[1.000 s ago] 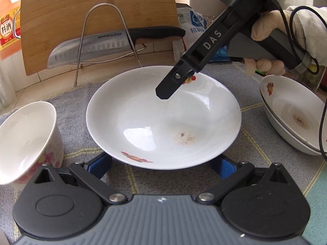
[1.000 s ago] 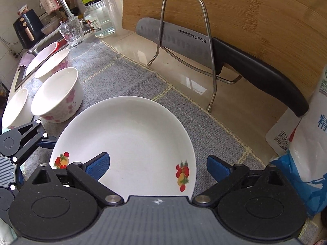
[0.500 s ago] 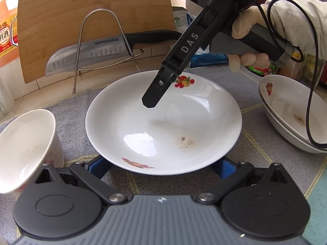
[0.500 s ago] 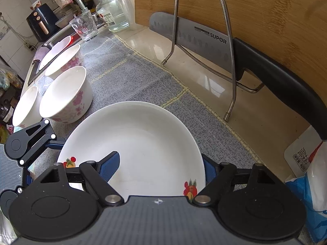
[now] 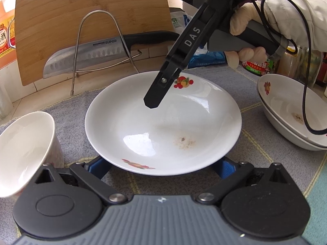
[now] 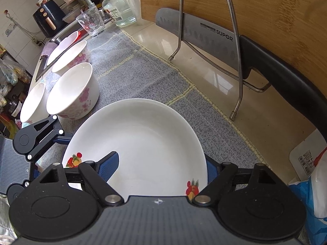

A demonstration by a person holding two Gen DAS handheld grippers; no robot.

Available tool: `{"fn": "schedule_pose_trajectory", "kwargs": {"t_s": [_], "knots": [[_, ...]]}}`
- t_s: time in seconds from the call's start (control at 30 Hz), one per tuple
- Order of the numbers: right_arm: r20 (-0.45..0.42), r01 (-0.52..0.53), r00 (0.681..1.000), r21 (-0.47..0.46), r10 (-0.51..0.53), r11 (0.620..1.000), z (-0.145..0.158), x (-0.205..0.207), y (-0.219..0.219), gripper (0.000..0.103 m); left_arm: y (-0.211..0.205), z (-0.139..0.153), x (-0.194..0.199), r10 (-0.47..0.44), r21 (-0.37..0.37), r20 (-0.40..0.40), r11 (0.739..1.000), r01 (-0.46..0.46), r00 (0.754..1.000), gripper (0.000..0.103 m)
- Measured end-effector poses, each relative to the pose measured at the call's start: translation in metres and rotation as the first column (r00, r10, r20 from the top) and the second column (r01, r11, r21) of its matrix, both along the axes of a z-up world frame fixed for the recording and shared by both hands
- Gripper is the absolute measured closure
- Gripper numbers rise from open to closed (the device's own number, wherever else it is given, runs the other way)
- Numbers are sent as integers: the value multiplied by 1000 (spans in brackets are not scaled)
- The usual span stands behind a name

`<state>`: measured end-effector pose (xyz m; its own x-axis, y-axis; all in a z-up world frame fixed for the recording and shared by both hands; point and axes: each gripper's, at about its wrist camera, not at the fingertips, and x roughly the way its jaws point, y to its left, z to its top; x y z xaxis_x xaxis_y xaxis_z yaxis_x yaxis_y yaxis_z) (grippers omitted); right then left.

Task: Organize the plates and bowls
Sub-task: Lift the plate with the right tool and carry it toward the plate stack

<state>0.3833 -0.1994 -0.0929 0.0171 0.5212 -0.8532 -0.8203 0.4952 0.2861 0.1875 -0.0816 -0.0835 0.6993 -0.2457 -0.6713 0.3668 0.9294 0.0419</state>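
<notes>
Looking down the left wrist view, the shallow white fruit-print plate (image 5: pixel 163 122) sits mid-mat on the grey woven mat (image 5: pixel 265 163), left gripper (image 5: pixel 161 166) spread wide below its near rim. Right wrist view: right gripper (image 6: pixel 161 167) just narrowed then eased, straddling the far rim, not clamped yet.

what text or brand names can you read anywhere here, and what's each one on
"SUPOR": on the knife blade, clear in both views.
"DAS": on the arm of the right gripper.
Orange bottle label: Chinese characters, only partly in frame.
Jar, white packet and glass jar labels: too small or blurred to read.
</notes>
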Motion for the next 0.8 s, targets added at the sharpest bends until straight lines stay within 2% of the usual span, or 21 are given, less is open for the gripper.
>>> {"fn": "schedule_pose_trajectory", "kwargs": {"t_s": [0.3, 0.8], "knots": [[-21, 14, 1000, 7, -14, 1000, 4, -8, -6, 14, -3, 4, -5, -28, 46, -6, 999, 28, 1000, 1], [-11, 48, 999, 17, -47, 999, 27, -45, -21, 14, -2, 37, -29, -99, 22, -15, 995, 100, 995, 2]]}}
